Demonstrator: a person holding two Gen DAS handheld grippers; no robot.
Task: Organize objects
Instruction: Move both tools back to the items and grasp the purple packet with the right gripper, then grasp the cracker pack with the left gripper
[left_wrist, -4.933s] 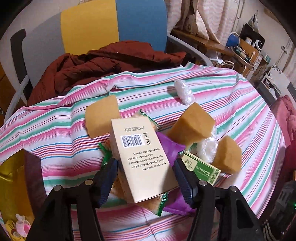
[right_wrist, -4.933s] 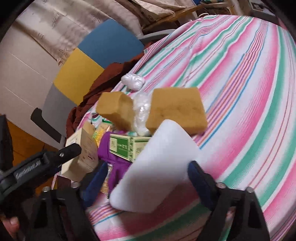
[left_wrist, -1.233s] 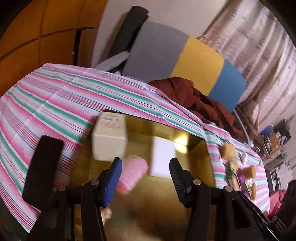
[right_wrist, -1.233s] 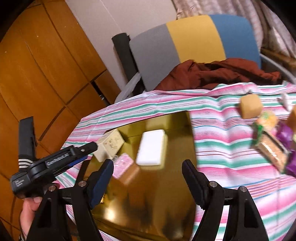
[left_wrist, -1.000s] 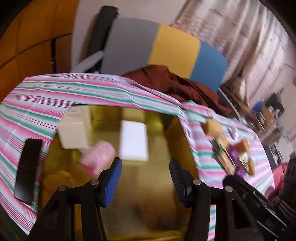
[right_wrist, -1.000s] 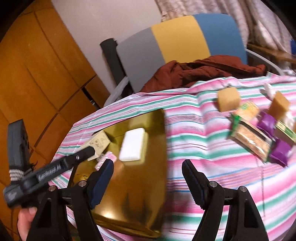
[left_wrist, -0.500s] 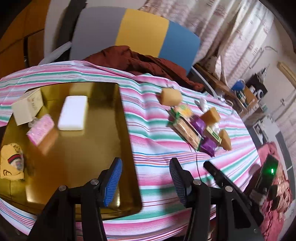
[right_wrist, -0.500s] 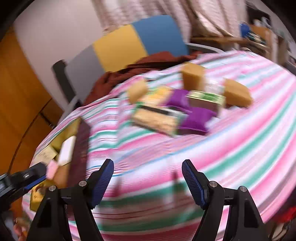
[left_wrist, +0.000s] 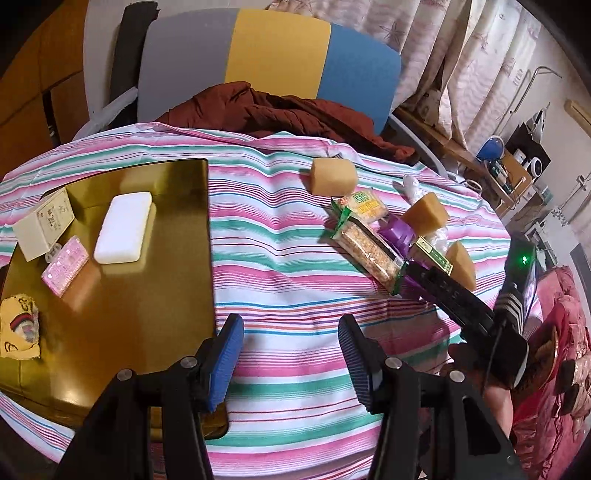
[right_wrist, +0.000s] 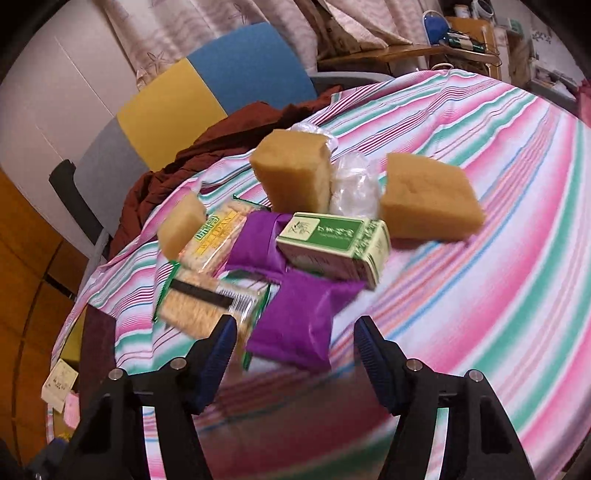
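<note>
My right gripper hovers low over the pile on the striped tablecloth, its jaws closing around a purple packet without touching it. A green box lies on the packet, with cracker packs, tan sponges and crumpled plastic around it. My left gripper stands open and empty above bare cloth beside the gold tray. The tray holds a cream box, a white block, a pink packet and a yellow item.
A grey, yellow and blue chair with a dark red jacket stands behind the table. A cluttered shelf and curtains are at the far right. Red bedding lies beyond the table's right edge.
Both views have swung away from the tray, right toward the pile. The right gripper has dropped close to the purple packet and its jaws have narrowed. The cream box and white block now lie in the tray.
</note>
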